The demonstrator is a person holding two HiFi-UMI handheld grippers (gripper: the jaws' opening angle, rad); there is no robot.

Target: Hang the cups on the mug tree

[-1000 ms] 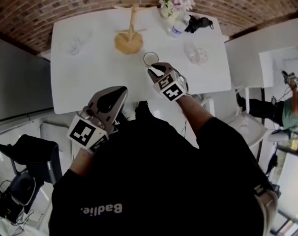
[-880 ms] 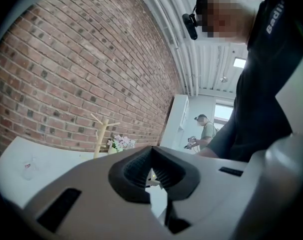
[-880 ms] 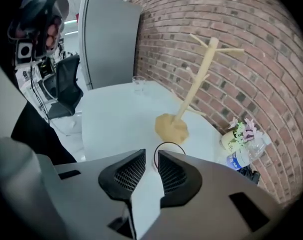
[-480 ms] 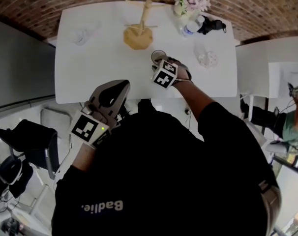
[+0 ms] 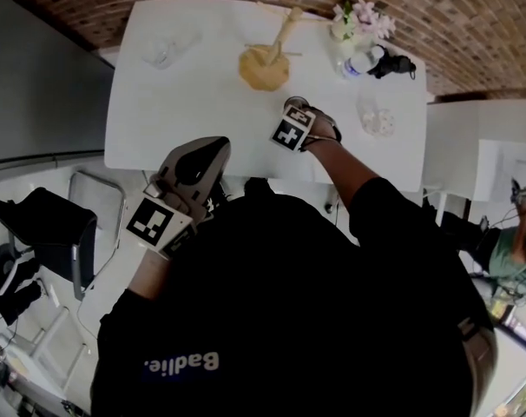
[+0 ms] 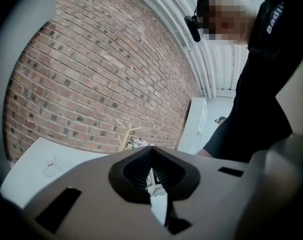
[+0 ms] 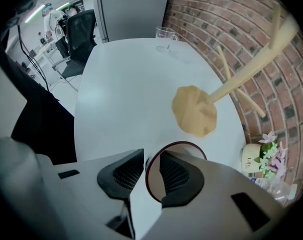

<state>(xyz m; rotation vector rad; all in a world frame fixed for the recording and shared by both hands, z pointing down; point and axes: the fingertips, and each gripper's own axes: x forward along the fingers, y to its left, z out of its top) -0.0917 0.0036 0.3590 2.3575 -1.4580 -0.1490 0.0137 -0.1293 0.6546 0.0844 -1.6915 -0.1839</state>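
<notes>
Brick wall backs a white table (image 5: pixel 185 102), with the wooden mug tree (image 5: pixel 267 59) at upper centre of the head view. Just below it the right gripper (image 7: pixel 151 156) points down over a glass cup (image 7: pixel 182 143). Its jaws are partly apart and have just been opening, one inside the rim, one outside, neither pressing. At lower left the left gripper (image 5: pixel 198 159) is closed and empty. Another cup (image 5: pixel 159 52) sits at upper left.

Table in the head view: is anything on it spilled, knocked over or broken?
Nothing stands out. The mug tree stands upright on its base with nothing hung on it, and no spill or breakage shows on the white table.
</notes>
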